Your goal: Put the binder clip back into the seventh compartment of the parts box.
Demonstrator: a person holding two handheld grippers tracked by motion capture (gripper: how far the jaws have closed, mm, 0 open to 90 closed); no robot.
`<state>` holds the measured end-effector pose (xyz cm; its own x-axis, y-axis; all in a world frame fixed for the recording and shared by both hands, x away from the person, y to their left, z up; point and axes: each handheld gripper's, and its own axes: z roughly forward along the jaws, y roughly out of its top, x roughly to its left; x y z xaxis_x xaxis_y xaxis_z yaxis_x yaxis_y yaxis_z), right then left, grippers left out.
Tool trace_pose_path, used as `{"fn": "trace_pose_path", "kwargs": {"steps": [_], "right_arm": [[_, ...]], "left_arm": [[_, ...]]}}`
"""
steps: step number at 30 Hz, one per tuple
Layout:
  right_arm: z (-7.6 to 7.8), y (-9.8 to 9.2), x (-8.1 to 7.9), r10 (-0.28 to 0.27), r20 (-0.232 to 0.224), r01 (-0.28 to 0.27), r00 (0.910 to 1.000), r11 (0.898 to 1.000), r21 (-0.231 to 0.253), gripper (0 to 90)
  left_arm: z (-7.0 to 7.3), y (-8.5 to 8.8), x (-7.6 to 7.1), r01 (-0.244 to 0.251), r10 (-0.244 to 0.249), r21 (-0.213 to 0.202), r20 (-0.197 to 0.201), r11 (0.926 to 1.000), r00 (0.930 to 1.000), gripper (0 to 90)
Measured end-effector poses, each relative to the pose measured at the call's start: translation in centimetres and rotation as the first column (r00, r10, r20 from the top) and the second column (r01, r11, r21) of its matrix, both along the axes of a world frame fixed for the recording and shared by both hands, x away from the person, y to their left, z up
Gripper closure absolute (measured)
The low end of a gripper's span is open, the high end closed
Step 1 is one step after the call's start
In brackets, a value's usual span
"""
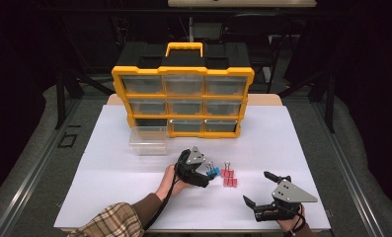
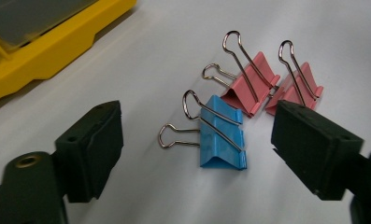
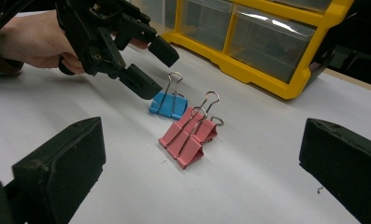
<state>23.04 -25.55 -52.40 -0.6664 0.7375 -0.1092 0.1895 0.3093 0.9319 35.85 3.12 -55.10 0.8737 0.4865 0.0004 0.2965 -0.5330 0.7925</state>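
A person sits at a white desk with a tool in each hand. The left tool hovers over a blue binder clip, jaws released on either side of it, not touching. Two pink binder clips lie just beside the blue one. The right tool rests apart, jaws wide and empty. Judging by this, sorting has barely begun: no clip is lifted, and a clear drawer sits pulled out before the yellow organiser. The high view shows that drawer; the left gripper view shows the clip between the jaws.
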Motion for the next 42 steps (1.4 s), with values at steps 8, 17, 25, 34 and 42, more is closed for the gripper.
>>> {"fn": "trace_pose_path", "kwargs": {"steps": [8,17,25,34,42], "right_arm": [[-0.04,0.07,-0.03,-0.001,-0.008,0.001,1.0,1.0,-0.016,1.9],[0.0,0.1,-0.05,0.0,-0.007,0.0,1.0,1.0,-0.013,1.7],[-0.02,0.06,-0.01,0.002,-0.011,-0.002,0.9999,1.0,-0.014,1.8],[-0.01,0.01,0.01,0.003,-0.014,-0.003,0.9999,1.0,-0.013,1.8],[0.03,-0.04,-0.04,0.005,-0.016,-0.005,0.9999,1.0,-0.009,1.7]], "left_arm": [[-0.41,-0.41,0.22,0.0,0.0,-0.005,-0.001,1.0,1.0,33.3],[-0.54,-0.54,0.31,-0.003,0.004,-0.015,0.017,0.9999,0.9998,51.8],[-0.94,-0.72,0.4,0.04,-0.041,-0.019,-0.017,0.999,0.999,64.9],[-0.61,-0.5,0.22,0.061,-0.062,-0.043,-0.025,0.9972,0.9978,73.7],[-0.38,-0.34,0.01,0.089,-0.092,-0.056,-0.045,0.9944,0.9947,80.5]]}}
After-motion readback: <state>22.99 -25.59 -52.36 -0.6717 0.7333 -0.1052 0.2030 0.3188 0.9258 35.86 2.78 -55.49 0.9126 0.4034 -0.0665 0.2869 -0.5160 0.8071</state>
